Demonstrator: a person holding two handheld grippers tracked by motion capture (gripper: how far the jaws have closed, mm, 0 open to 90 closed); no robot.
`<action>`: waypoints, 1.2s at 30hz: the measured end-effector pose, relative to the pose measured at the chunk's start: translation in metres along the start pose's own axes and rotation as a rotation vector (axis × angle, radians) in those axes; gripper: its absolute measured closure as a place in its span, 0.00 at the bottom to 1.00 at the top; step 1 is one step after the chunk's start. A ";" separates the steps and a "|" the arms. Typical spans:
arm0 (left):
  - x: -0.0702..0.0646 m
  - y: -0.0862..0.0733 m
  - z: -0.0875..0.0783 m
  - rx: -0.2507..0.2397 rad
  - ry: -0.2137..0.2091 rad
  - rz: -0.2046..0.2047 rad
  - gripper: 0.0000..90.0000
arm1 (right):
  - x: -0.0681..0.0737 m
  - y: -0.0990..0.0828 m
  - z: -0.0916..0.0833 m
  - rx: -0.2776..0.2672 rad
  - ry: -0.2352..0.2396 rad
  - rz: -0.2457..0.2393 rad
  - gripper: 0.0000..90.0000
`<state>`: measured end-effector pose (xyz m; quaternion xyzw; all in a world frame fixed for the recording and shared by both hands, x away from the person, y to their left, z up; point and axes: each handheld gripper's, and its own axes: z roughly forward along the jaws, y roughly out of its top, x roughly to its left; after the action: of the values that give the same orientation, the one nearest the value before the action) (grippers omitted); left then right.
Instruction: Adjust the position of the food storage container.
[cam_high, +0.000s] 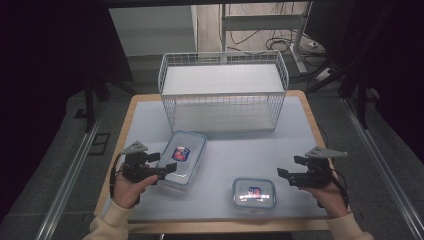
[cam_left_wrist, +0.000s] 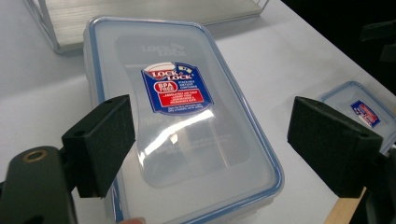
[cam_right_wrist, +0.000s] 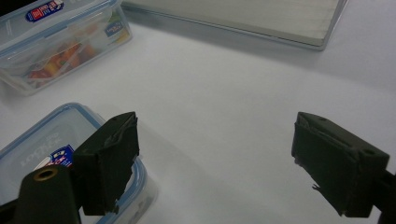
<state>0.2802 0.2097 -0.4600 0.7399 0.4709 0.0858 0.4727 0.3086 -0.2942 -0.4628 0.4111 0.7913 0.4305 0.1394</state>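
Note:
A large clear box with a blue-rimmed lid and a red-and-blue label (cam_high: 182, 157) lies left of centre on the white table top (cam_high: 235, 155). A smaller box of the same kind (cam_high: 253, 193) sits near the front edge. My left gripper (cam_high: 165, 164) hovers at the large box's near left side, open. In the left gripper view the large box (cam_left_wrist: 177, 116) lies between and below the spread jaws of the left gripper (cam_left_wrist: 212, 126), untouched. My right gripper (cam_high: 290, 167) stands open to the right of the small box. Its own view has the right gripper (cam_right_wrist: 215, 140) over bare table, the small box (cam_right_wrist: 46, 149) beside one jaw.
A white wire basket (cam_high: 222, 92) with a flat shelf stands at the back of the table. The large box (cam_right_wrist: 60, 42) holds colourful contents. Dark floor, rails and cables surround the table. Open table surface lies between the boxes and the basket.

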 end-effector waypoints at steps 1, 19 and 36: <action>0.000 0.001 0.000 -0.001 -0.002 0.002 0.16 | -0.001 0.000 0.000 0.000 0.006 0.001 0.16; -0.023 0.003 -0.015 -0.003 -0.041 0.060 0.39 | 0.001 0.000 0.007 0.005 0.023 -0.029 0.19; -0.075 0.005 0.013 0.143 -0.121 0.195 1.00 | 0.007 0.000 0.007 0.010 0.022 -0.046 0.20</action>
<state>0.2496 0.1424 -0.4396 0.8179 0.3722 0.0530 0.4356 0.3085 -0.2849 -0.4659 0.3890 0.8040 0.4278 0.1386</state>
